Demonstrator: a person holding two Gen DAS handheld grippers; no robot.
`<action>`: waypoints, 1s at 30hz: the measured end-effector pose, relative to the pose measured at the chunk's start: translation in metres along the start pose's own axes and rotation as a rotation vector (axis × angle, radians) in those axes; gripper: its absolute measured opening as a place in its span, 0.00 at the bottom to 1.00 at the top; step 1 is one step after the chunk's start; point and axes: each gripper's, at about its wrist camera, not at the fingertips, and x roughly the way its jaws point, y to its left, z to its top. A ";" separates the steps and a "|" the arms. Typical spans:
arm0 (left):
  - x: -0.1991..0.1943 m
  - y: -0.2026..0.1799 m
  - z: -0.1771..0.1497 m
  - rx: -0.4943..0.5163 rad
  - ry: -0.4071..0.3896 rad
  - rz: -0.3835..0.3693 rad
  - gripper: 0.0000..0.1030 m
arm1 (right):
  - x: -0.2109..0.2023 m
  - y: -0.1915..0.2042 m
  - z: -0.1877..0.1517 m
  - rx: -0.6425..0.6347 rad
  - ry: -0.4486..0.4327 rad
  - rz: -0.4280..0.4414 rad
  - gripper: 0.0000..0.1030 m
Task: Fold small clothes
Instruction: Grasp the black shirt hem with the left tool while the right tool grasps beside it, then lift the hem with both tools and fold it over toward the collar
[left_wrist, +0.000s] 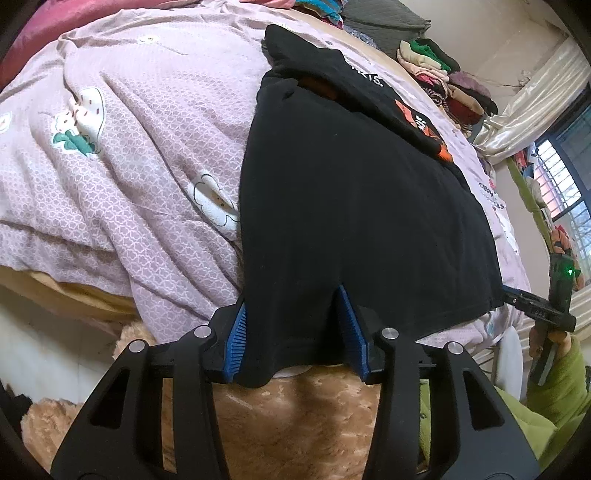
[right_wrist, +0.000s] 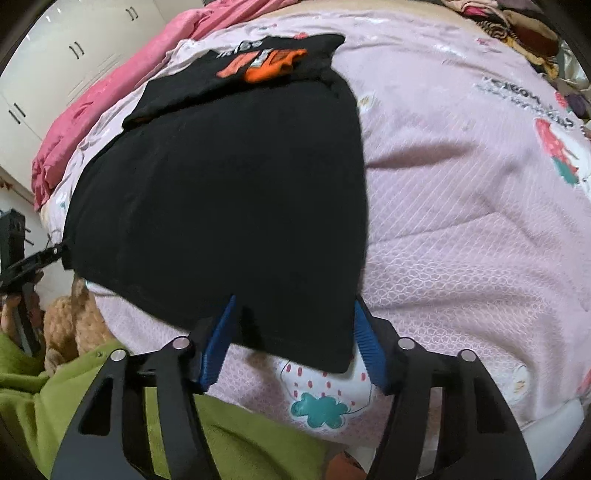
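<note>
A black T-shirt (left_wrist: 354, 192) with an orange print lies spread on the lilac patterned quilt (left_wrist: 129, 155), its sides folded in. My left gripper (left_wrist: 293, 299) has its jaws wide apart around the shirt's near left hem corner, and the cloth lies between the blue pads (left_wrist: 351, 325). My right gripper (right_wrist: 295, 302) has its jaws wide apart around the near right hem corner of the shirt (right_wrist: 229, 192). The cloth sits between its blue pads (right_wrist: 218, 343). The right gripper also shows at the far right of the left wrist view (left_wrist: 532, 299).
Stacks of folded clothes (left_wrist: 443, 74) lie at the far side of the bed. A pink blanket (right_wrist: 110, 92) lies along the bed's far edge by white wardrobes (right_wrist: 74, 48). A tan plush toy (left_wrist: 295, 424) sits below the bed's edge. A green sleeve (right_wrist: 74, 406) is close.
</note>
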 end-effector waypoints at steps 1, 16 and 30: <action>0.001 0.001 0.000 -0.004 0.003 0.002 0.39 | 0.002 0.000 -0.001 -0.004 0.006 0.000 0.56; -0.018 0.000 0.003 -0.042 -0.032 -0.036 0.07 | -0.038 0.019 0.028 -0.068 -0.188 0.110 0.09; -0.065 -0.018 0.037 -0.016 -0.168 -0.116 0.02 | -0.079 0.009 0.053 -0.002 -0.397 0.120 0.09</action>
